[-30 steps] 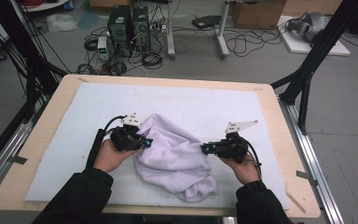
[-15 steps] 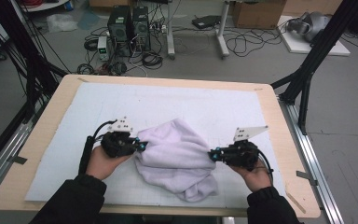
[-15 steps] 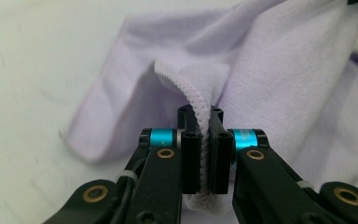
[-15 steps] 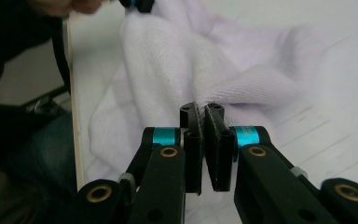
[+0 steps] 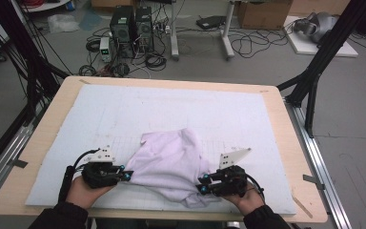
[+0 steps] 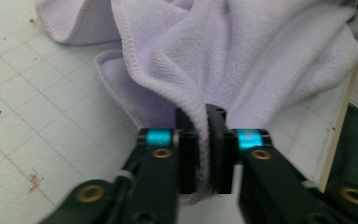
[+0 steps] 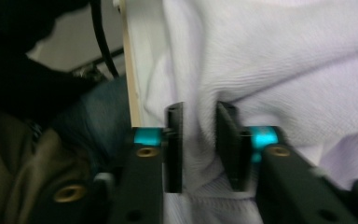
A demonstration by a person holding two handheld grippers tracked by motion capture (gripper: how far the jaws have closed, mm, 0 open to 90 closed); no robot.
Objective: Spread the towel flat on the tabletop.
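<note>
A pale lilac towel (image 5: 171, 164) lies bunched on the white gridded mat (image 5: 181, 114), near the table's front edge. At the towel's left edge, my left gripper (image 5: 126, 175) is shut on the cloth. In the left gripper view the hemmed edge of the towel (image 6: 270, 60) is pinched between the two pads, with my left gripper (image 6: 201, 154) closed tight around it. My right gripper (image 5: 202, 184) holds the towel's lower right part. In the right gripper view a thick fold of the towel (image 7: 279, 60) sits clamped in my right gripper (image 7: 199, 147).
The mat covers a wooden table (image 5: 293, 143) whose front edge (image 7: 131, 84) runs close behind the right gripper. On the floor beyond the table stand computer cases (image 5: 132, 24) with tangled cables. Black frame legs (image 5: 314, 71) rise at the right.
Both hands have pulled back toward the front edge of the table and drawn the towel along with them. The towel now lies lower on the mat and is stretched between the grippers.
</note>
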